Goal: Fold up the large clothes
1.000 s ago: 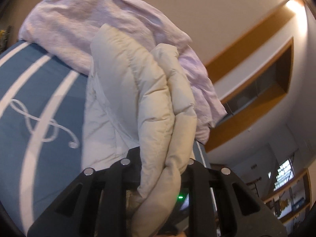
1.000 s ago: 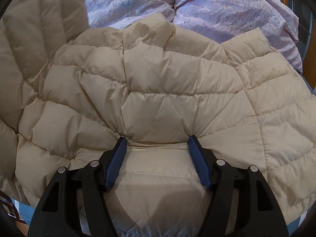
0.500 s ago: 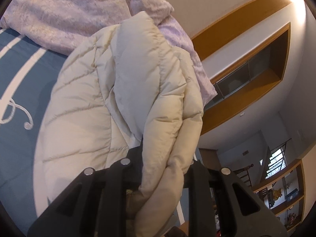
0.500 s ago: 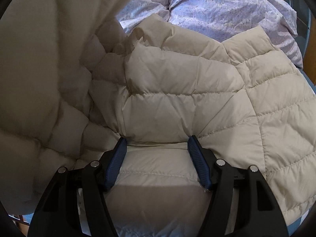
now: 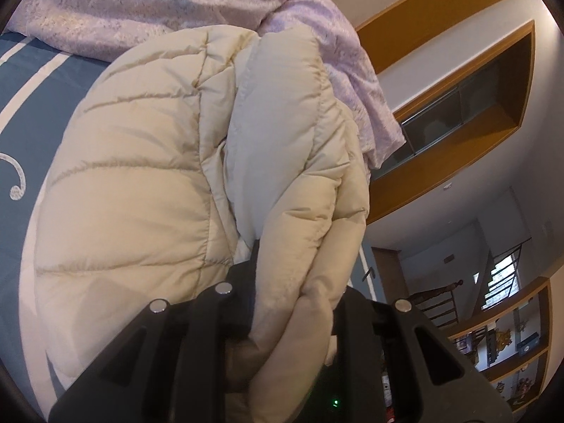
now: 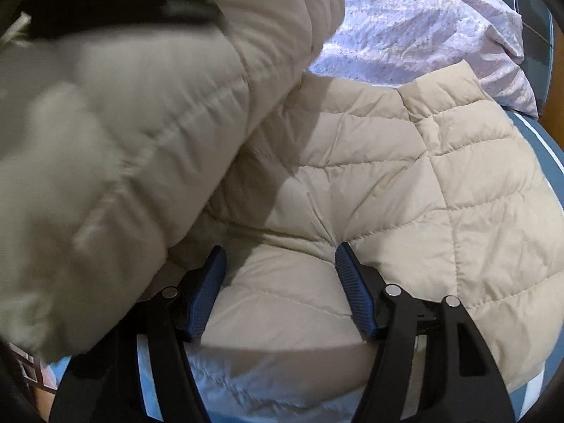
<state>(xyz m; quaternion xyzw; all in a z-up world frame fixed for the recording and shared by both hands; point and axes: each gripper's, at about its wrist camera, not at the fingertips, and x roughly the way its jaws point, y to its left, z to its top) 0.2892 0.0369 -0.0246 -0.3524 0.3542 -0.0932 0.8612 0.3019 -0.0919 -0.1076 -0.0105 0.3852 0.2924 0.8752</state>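
Observation:
A cream quilted puffer jacket (image 6: 405,176) lies spread on the bed. My left gripper (image 5: 292,282) is shut on a bunched edge of the jacket (image 5: 282,148) and holds that part lifted. In the right wrist view this lifted part (image 6: 123,123) hangs blurred over the left side, with the left gripper's black body at the top left. My right gripper (image 6: 280,261) is open, its blue-padded fingers (image 6: 352,282) resting spread on the jacket near its lower hem.
The bed has a blue cover with white stripes (image 5: 31,81). A crumpled lilac duvet (image 6: 416,31) lies behind the jacket, and also shows in the left wrist view (image 5: 158,7). A wooden headboard niche (image 5: 458,105) and shelves (image 5: 511,345) are on the right.
My left gripper has carried the held jacket part over toward the right gripper; it now covers the left of the right wrist view. The right gripper has stayed in place, open.

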